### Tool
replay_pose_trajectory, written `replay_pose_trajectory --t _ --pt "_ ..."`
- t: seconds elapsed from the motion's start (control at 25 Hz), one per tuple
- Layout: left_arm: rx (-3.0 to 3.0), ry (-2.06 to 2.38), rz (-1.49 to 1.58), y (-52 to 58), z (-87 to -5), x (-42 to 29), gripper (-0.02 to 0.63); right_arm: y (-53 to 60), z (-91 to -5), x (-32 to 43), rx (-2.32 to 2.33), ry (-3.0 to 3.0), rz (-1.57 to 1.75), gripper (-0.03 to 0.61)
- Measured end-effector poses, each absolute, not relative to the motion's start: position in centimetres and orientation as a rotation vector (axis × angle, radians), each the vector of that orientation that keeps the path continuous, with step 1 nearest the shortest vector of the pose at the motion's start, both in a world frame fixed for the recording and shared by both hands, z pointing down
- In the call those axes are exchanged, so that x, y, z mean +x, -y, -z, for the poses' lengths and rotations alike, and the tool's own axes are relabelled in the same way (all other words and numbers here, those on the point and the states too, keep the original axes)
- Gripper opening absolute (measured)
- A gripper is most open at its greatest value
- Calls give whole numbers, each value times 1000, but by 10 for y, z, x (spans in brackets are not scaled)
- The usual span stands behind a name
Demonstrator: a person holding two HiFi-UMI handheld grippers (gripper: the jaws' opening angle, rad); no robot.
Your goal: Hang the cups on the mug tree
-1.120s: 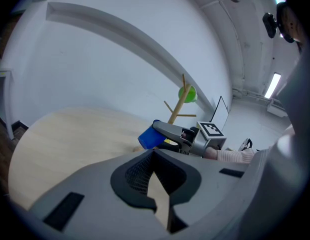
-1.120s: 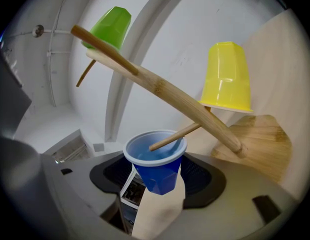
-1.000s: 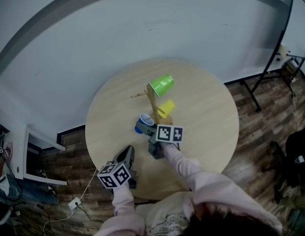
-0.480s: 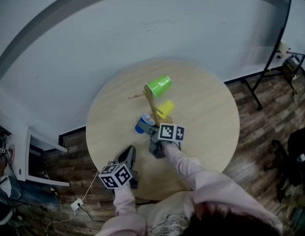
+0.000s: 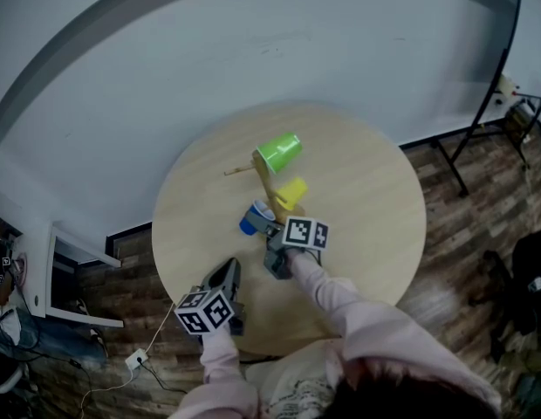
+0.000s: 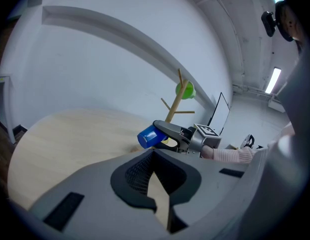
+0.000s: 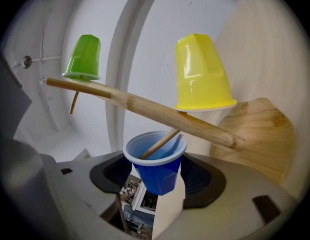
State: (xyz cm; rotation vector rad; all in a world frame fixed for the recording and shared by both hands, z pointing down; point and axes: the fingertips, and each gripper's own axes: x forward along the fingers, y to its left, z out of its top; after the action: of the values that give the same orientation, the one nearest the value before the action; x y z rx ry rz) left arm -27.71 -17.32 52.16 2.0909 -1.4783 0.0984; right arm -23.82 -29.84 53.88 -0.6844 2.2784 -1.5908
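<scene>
Right gripper is clamping the blue cup by its lower body, and I am seeing one jaw pressing on each side of it, spread fairly wide to take the cup's width. The cup is lying roughly level, with its open mouth facing the mug tree. A thin wooden peg is reaching in past the rim and into the cup; I cannot tell whether it is touching the inner wall.

Two other cups are already hanging mouth-down on the tree. The yellow cup is sitting on a low peg close to the tree's base, just beside the blue one. The green cup is sitting on a peg near the top of the trunk, well apart from the other two. From the head view I am watching the tree standing near the middle of the round wooden table, with the blue cup low on the side facing me.

Left gripper is waiting at the near edge of the table, well apart from the tree and pointing slightly downward. Its jaws are meeting at the tips, with nothing between them. Its own camera is looking across the tabletop at the right gripper and the blue cup.
</scene>
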Motion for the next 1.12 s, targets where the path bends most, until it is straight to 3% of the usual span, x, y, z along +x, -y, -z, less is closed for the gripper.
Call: replay_pose_trajectory --t 1.12 --pt "1989 1588 -71 155 -536 -284 5 319 -540 -230 -519 -1955 1708 304"
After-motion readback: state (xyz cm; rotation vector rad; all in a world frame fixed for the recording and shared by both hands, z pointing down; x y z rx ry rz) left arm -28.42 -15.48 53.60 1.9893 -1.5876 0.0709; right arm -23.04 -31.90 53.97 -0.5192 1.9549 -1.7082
